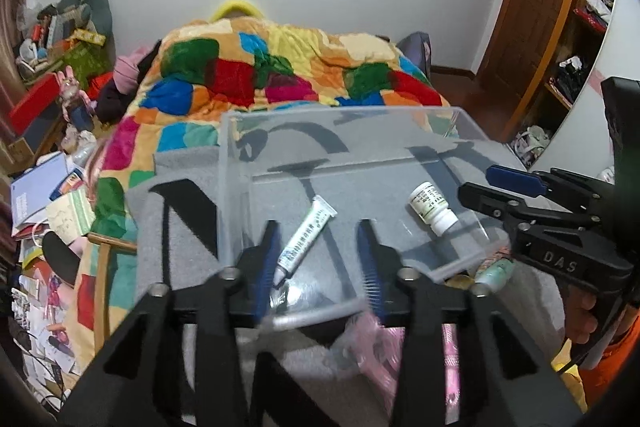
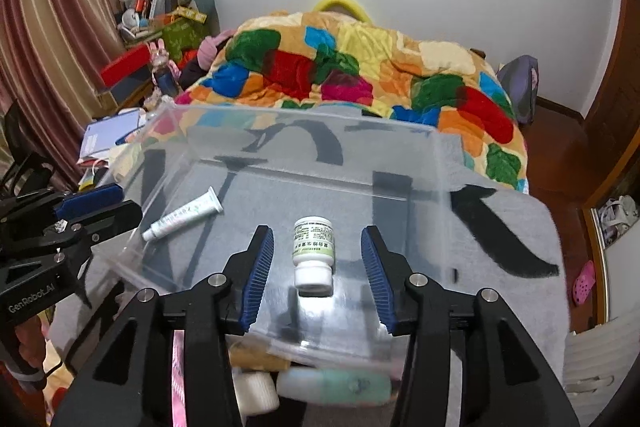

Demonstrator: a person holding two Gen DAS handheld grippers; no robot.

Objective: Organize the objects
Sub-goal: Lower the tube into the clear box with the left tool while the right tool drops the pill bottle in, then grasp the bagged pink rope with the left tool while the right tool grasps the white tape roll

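A clear plastic box (image 1: 236, 163) (image 2: 440, 187) sits on a grey towel on the bed. Inside lie a white ointment tube (image 1: 306, 239) (image 2: 182, 215) and a small white pill bottle (image 1: 432, 207) (image 2: 314, 247) with a green label. My left gripper (image 1: 318, 267) is open above the box's near edge, with the tube just ahead between its fingers. My right gripper (image 2: 318, 275) is open, with the pill bottle lying between its fingers and not gripped. Each gripper shows in the other view: the right one (image 1: 516, 195) and the left one (image 2: 92, 207).
A pale green bottle (image 2: 336, 385) (image 1: 494, 273), a white roll (image 2: 256, 395) and a pink packet (image 1: 376, 347) lie in front of the box. A colourful quilt (image 1: 280, 67) covers the bed behind. Cluttered shelves and books (image 1: 40, 199) stand left, a wooden wardrobe (image 1: 548, 7) right.
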